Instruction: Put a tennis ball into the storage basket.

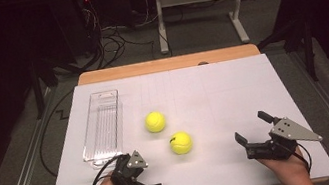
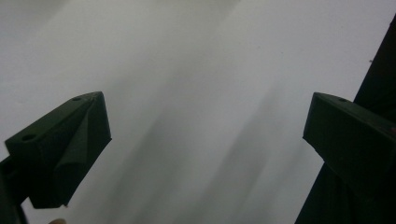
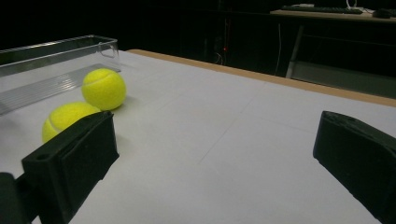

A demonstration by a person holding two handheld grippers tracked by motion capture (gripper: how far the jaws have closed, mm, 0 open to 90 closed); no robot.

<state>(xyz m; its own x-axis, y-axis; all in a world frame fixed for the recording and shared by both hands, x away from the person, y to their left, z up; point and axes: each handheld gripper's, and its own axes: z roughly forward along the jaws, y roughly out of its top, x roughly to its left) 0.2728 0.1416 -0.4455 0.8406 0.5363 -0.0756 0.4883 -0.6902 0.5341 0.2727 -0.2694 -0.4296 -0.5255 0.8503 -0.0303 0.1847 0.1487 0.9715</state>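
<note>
Two yellow tennis balls lie on the white table top [image 1: 232, 86]: one [image 1: 155, 122] near the middle, the other [image 1: 181, 142] closer to me and slightly right. In the right gripper view the farther ball [image 3: 103, 88] is in full sight and the nearer ball [image 3: 65, 119] is half hidden behind a jaw. My left gripper [image 1: 142, 175] hovers at the front left, tilted down at bare table, open with nothing between its jaws [image 2: 205, 135]. My right gripper [image 1: 252, 127] rests at the front right, open and empty [image 3: 215, 149], right of the balls.
A clear plastic tray [image 1: 102, 128] lies lengthwise at the table's left, empty, just beyond my left gripper; it sits behind the balls [image 3: 56, 60] in the right gripper view. Past the far wooden edge [image 1: 168, 64] are cables and a white desk frame [image 1: 198, 0].
</note>
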